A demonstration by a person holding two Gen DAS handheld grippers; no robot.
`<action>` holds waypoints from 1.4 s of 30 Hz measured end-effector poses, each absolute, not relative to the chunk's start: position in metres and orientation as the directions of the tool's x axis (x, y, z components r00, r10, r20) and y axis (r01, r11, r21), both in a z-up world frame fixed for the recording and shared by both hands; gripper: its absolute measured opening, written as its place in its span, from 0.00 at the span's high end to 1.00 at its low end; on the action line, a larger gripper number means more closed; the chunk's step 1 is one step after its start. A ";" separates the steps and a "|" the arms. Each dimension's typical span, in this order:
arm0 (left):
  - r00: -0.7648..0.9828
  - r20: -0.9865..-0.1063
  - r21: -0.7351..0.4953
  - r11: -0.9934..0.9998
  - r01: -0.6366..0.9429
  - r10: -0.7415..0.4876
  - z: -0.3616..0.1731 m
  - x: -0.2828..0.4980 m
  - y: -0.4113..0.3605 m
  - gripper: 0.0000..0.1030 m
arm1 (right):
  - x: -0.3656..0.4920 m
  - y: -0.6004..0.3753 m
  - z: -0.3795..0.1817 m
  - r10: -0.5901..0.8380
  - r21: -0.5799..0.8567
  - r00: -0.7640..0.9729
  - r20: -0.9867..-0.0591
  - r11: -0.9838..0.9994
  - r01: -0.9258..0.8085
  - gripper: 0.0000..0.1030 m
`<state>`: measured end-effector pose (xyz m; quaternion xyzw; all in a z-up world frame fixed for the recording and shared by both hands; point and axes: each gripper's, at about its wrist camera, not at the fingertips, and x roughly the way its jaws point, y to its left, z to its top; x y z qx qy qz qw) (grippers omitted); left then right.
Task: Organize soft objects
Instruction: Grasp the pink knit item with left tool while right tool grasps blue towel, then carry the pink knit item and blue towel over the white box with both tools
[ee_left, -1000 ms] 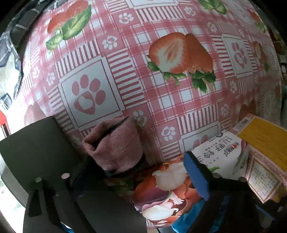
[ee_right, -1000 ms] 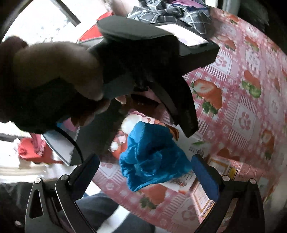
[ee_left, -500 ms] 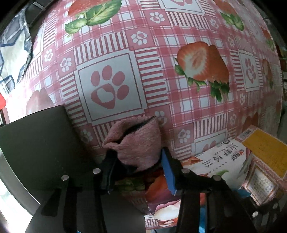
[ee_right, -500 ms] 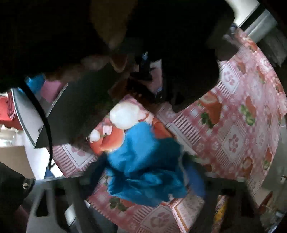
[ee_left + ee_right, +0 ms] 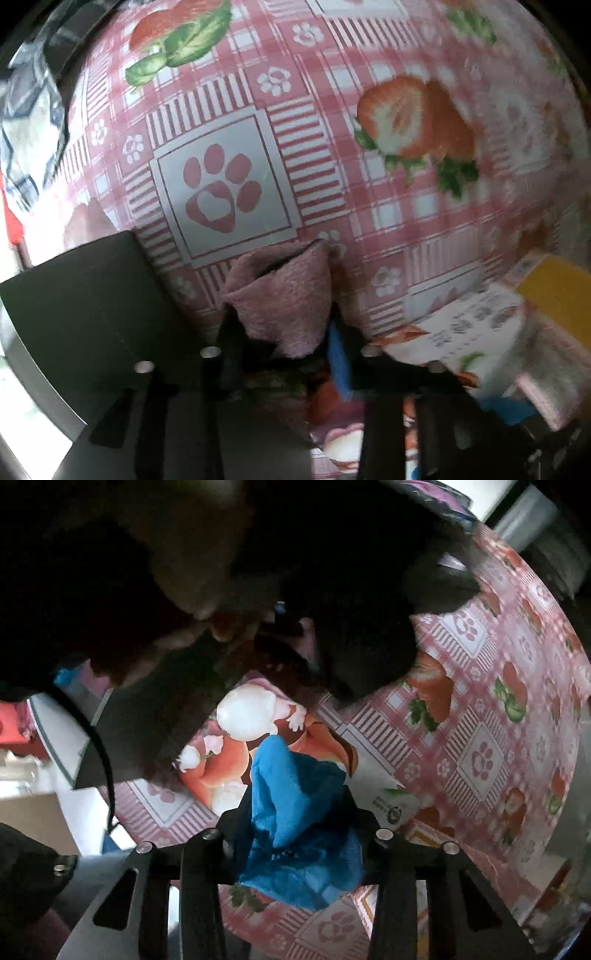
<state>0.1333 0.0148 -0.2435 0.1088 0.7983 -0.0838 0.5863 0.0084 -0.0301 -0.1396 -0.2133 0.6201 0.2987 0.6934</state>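
Observation:
A folded pink cloth stands on the strawberry-and-paw tablecloth, between the fingers of my left gripper. Its jaws are closing and the pads press the cloth from both sides. In the right wrist view a crumpled blue cloth bunches up between the fingers of my right gripper. Those jaws are closing too and squeeze the cloth, which lies partly on a flowered packet. The right gripper points straight down.
A person's hand holding the dark body of the other gripper fills the top of the right wrist view. A black flat panel lies left of the pink cloth. A printed packet and a yellow box lie to its right.
Both pairs of jaws have come in from wide open onto their cloths. The left gripper slid forward around the pink cloth. The right gripper tipped down over the blue cloth.

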 end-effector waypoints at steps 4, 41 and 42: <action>-0.226 -0.974 -0.011 0.982 0.191 0.033 -0.225 0.142 0.032 0.71 | 0.019 -0.051 -0.117 0.228 0.144 0.065 -0.972 0.785 -0.603 0.58; 0.021 -0.996 -0.074 0.953 0.294 -0.084 -0.118 0.113 -0.054 0.71 | 0.049 -0.274 -0.061 0.226 0.255 0.239 -0.944 0.962 0.099 0.58; 0.021 -0.996 -0.075 0.950 0.304 -0.085 -0.118 0.110 -0.056 0.71 | 0.045 -0.278 -0.062 0.218 0.249 0.239 -0.946 0.962 0.109 0.58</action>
